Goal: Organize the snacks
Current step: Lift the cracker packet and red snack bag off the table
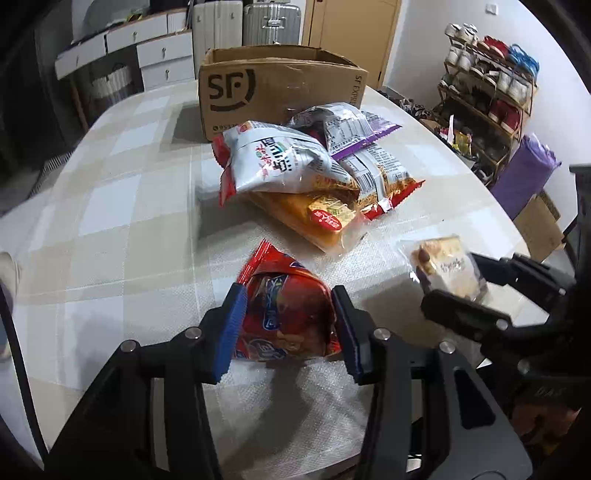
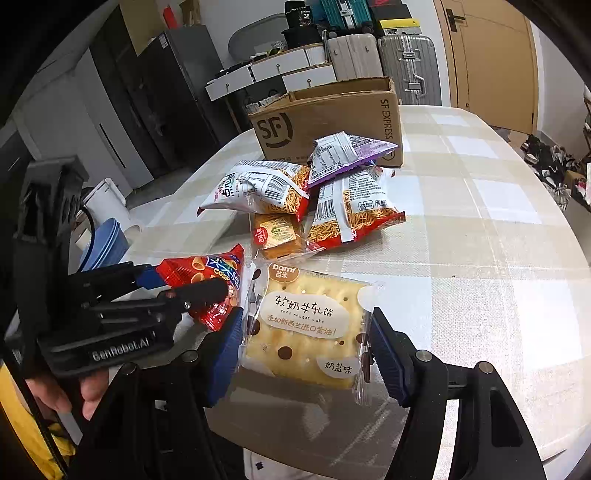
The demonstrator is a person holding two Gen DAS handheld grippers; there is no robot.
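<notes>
Checked tablecloth [image 1: 110, 206], suitcases [image 1: 271, 20] behind; left tool [image 1: 290, 325] clasping red packet [image 1: 291, 317], right tool [image 2: 306, 354] cracker pack [image 2: 306, 325].

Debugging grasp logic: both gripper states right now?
Left gripper: red crinkly snack bag between jaws, grip unclear.
Right gripper: shut on clear-wrapped square cracker pack.

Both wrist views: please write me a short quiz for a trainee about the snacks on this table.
1. True or false: the brown cardboard box printed SF stands beyond the heap of snack packets, as seen from the cameras.
2. What does the right gripper hold? A green glass bottle; B pale square cracker packet; C blue ceramic cup.
3. Fill in: the red foil snack bag lies between the fingers of the ___ gripper.
Key: 1 true; 2 B; 3 left gripper.
</notes>
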